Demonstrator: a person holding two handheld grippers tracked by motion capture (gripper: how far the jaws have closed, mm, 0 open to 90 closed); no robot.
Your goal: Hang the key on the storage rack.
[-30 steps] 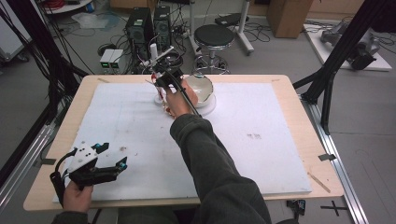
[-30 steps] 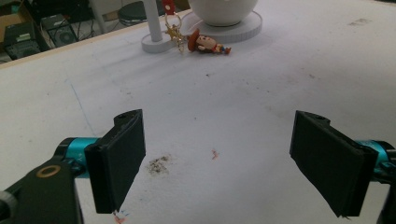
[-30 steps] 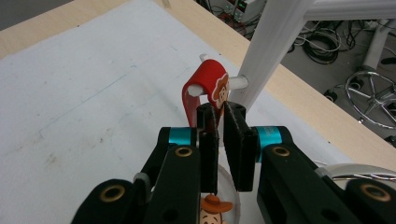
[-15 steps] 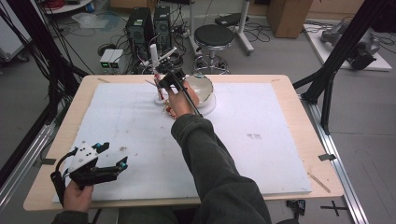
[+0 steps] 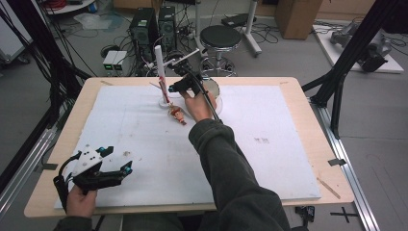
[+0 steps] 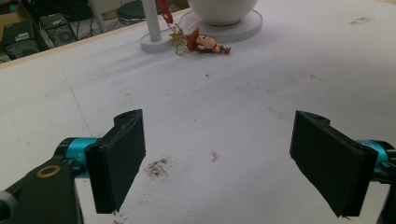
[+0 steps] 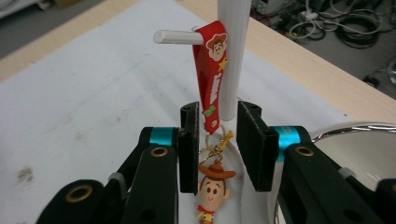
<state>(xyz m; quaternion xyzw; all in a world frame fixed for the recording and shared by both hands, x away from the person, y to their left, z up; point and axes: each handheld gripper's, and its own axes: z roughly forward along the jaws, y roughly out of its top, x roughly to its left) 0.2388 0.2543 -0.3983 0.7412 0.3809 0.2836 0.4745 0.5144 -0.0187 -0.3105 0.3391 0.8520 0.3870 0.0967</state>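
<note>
1. Right gripper [image 5: 179, 87], upper centre of the high view: it sits a little lower and further right than in the frame 0.5 s back, now clear of the white stand [image 5: 160, 72], which is in full sight to its left.
2. Right gripper view: jaws partly open, a narrow gap between them. The red strap [image 7: 210, 77] hangs from the stand's side peg [image 7: 177, 37] down into that gap; the left pad looks to be just touching the strap's lower end, the right pad stands apart. Whether the strap is actually gripped I cannot tell.
3. Cowboy figure [image 7: 213, 189] hangs below the strap on a gold chain, low centre of the right gripper view. In the high view it lies on the white mat [image 5: 120, 125] just below the stand base, beside the right hand [image 5: 197, 103]; it was hidden by the gripper in both earlier frames.
4. Bowl [image 5: 214, 89]: just right of the right gripper, unchanged in place.
5. Left gripper [image 5: 118, 172], lower left of the high view: position unchanged. Left gripper view shows its jaws spread wide, nothing between them, above bare mat with a small dark smudge [image 6: 158, 167].
</note>
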